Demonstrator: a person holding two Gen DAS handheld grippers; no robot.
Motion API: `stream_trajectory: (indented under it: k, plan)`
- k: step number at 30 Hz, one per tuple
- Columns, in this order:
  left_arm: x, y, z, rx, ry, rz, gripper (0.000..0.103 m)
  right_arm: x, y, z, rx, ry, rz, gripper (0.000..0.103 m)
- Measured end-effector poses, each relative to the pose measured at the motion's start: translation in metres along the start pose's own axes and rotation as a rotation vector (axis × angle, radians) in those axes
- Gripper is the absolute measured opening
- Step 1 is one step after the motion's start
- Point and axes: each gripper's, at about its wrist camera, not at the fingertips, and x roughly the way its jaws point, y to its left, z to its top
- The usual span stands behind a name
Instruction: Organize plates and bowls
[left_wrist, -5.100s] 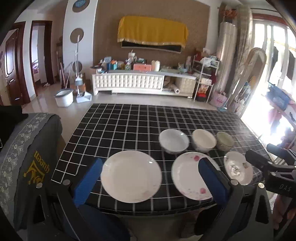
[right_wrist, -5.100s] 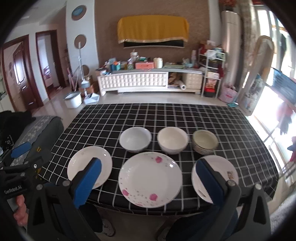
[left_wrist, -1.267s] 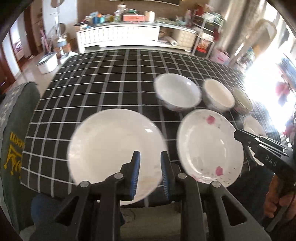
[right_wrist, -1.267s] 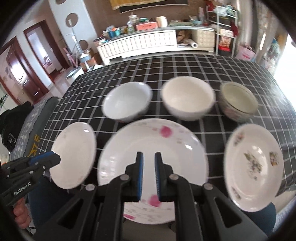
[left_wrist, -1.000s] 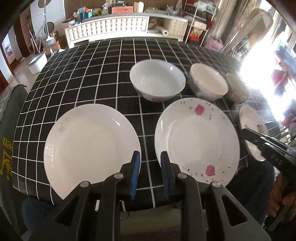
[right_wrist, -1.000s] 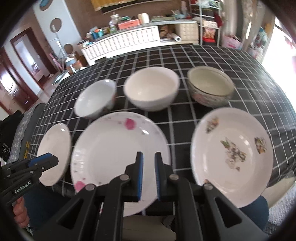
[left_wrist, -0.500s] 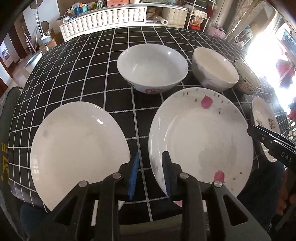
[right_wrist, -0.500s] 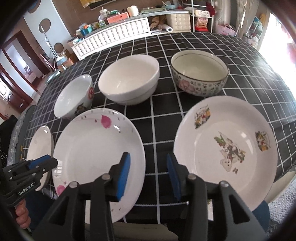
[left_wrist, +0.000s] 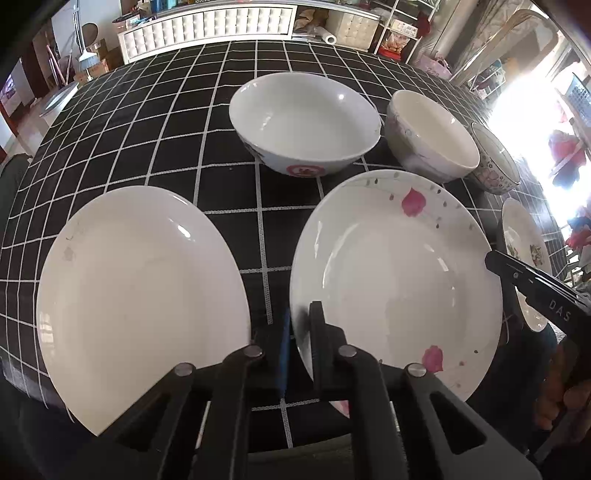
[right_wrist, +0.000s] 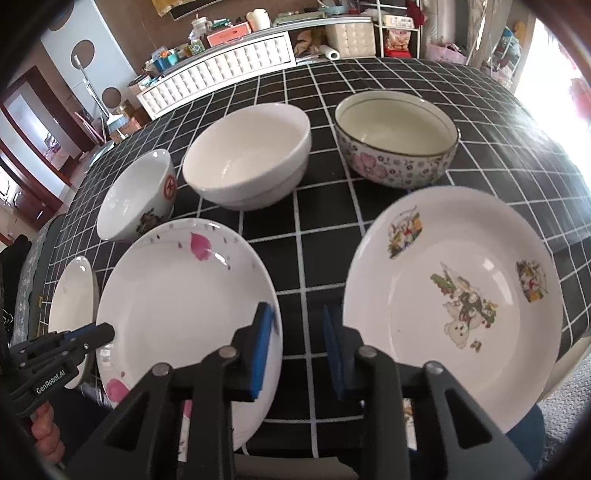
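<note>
Bright daylight, blown-out glare at right (window side), fisheye-bent edges

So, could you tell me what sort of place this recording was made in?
Most likely a home living and dining room: a table in a black checked cloth set with plates and bowls, a cluttered white tufted cabinet along the wall, and dark wooden doors.
</note>
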Motion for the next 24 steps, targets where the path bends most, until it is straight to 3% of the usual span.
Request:
stream_trajectory:
  k: [7, 9, 12, 19, 24]
  plan:
    - [-0.002, 0.001, -0.003, -0.002, -0.002, -0.010, 0.008, 0.001, 0.005, -0.004, -0.006, 0.020, -0.014, 0.021]
    - [-0.003, 0.003, -0.003, -0.008, 0.002, -0.014, 0.008, 0.000, 0.009, -0.005, -0.010, 0.025, -0.008, 0.012]
    - [-0.003, 0.002, -0.002, 0.003, 0.008, -0.012, 0.008, 0.001, 0.013, -0.003, -0.014, 0.019, -0.039, 0.012]
    - [-0.013, 0.005, -0.003, -0.005, -0.005, -0.027, 0.007, -0.003, 0.006, -0.006, 0.030, 0.047, -0.003, 0.012]
    - [-0.025, 0.006, -0.004, 0.011, -0.034, 0.011, 0.007, -0.013, 0.017, -0.004, 0.021, 0.032, 0.012, 0.012]
